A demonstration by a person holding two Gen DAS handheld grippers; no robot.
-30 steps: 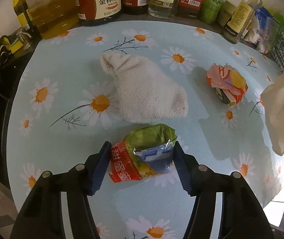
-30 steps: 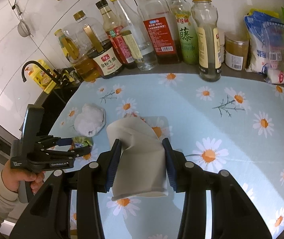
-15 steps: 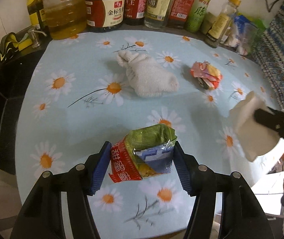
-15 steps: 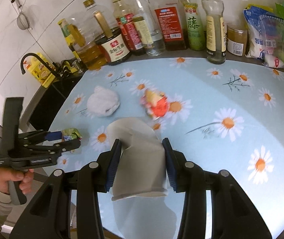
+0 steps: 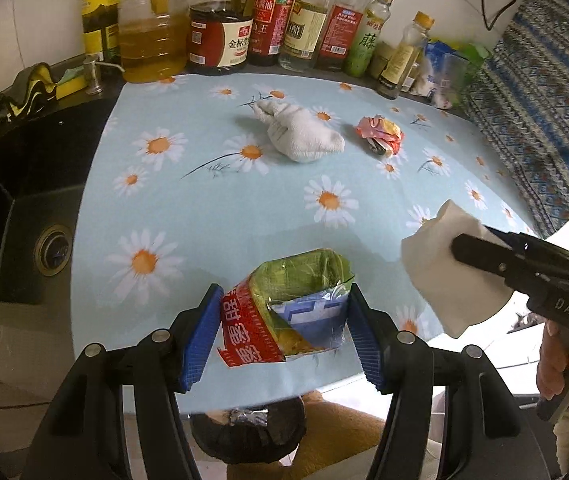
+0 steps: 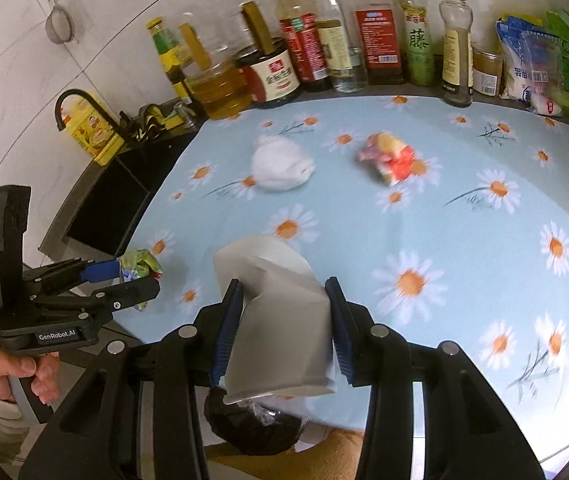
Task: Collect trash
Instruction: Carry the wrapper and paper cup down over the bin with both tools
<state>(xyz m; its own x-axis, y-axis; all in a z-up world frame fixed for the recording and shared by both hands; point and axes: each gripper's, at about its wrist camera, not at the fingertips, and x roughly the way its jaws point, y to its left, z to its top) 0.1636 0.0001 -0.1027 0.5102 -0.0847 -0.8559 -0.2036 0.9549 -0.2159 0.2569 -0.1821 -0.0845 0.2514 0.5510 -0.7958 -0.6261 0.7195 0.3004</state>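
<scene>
A crumpled green-and-red snack wrapper (image 5: 284, 312) is clamped in the left hand-held gripper (image 5: 282, 330) and a folded white paper napkin (image 6: 280, 312) in the right hand-held gripper (image 6: 282, 330). Both are held past the edge of the daisy-patterned tabletop (image 5: 212, 216), above what is probably a black-lined bin (image 6: 252, 424), presumably for dropping.

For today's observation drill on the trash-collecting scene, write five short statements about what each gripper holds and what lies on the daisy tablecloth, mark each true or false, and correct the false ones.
1. The left gripper is clamped on a green and red snack wrapper. True.
2. The right gripper is empty. False: it is shut on a white crumpled paper.
3. A white sock lies on the tablecloth. True.
4. The crumpled orange wrapper rests on top of the sock. False: it lies beside it, apart.
5. The bottles stand at the tablecloth's near edge. False: they line the far side, by the wall.
</scene>
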